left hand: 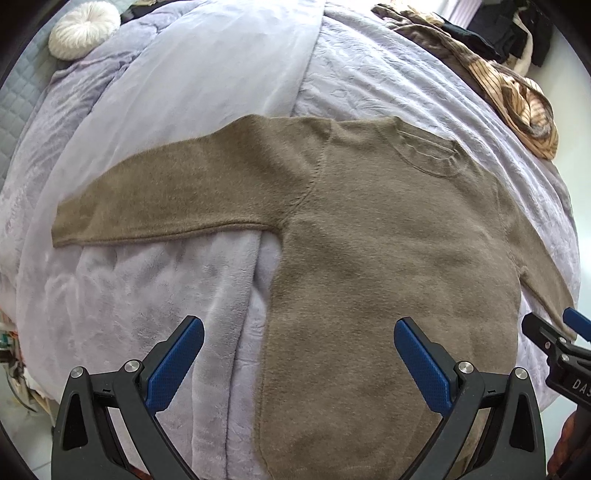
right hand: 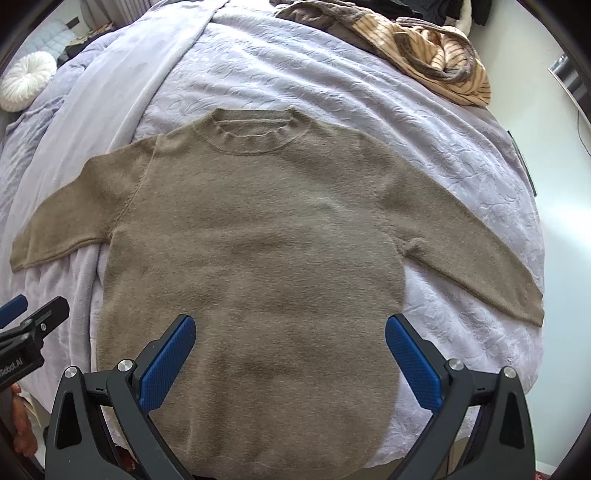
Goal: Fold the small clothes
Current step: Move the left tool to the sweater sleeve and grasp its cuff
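Observation:
A brown knit sweater [right hand: 255, 236] lies flat and face up on the bed, collar [right hand: 251, 133] at the far end, both sleeves spread out sideways. It also shows in the left wrist view [left hand: 388, 258], with its left sleeve [left hand: 166, 195] stretched to the left. My left gripper [left hand: 299, 354] is open and empty above the sweater's lower left edge. My right gripper [right hand: 290, 350] is open and empty above the sweater's lower body. Each gripper shows at the edge of the other's view: the right one [left hand: 554, 339], the left one [right hand: 33, 321].
The bed is covered with a lilac quilt [right hand: 369, 92] and a smooth lilac blanket [left hand: 207, 74]. A heap of striped and dark clothes [right hand: 424, 48] lies at the far right. A white round cushion [left hand: 85, 29] sits at the far left. The floor lies beyond the right edge [right hand: 565, 184].

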A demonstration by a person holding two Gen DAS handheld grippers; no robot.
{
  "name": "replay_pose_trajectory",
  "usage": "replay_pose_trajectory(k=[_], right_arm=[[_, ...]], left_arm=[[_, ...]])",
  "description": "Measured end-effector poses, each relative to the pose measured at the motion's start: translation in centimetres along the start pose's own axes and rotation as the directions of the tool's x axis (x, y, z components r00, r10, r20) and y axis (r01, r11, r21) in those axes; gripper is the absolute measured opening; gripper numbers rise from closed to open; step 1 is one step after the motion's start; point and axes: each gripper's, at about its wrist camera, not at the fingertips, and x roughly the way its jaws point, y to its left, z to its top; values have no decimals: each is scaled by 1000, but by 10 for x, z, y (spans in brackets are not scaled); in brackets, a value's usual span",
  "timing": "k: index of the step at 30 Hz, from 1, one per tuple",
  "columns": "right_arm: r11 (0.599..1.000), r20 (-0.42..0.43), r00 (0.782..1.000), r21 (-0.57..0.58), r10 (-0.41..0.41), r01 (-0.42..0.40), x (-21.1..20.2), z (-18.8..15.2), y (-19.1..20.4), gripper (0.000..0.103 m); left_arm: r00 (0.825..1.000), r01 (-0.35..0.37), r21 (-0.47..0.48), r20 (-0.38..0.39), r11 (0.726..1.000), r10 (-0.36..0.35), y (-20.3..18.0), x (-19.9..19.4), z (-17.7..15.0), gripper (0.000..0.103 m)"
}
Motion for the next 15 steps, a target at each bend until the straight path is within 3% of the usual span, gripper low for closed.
replay_pose_trajectory(k=[4, 7, 9, 11, 15], right_arm=[[999, -11, 1000, -38, 0, -1, 4, -1, 23, 102], [997, -21, 1000, -82, 8, -10, 8, -2, 46, 102], [994, -29, 999, -109, 17, -20, 11, -4, 60, 102], [991, -42, 999, -132, 28, -33, 14, -6, 76, 102], [984, -72, 996, -167, 58, -69, 19, -11, 103, 102]], left_arm=[[997, 80, -54, 25, 995, -79, 29, 9, 0, 103], [985, 166, -142, 80, 976, -156, 70, 20, 5, 103], [976, 198, -214, 139, 957, -170, 105, 28, 9, 103], [969, 220, -308, 181, 926, -170, 147, 40, 12, 103], [948, 309, -511, 229, 802, -219, 229, 82, 14, 103]])
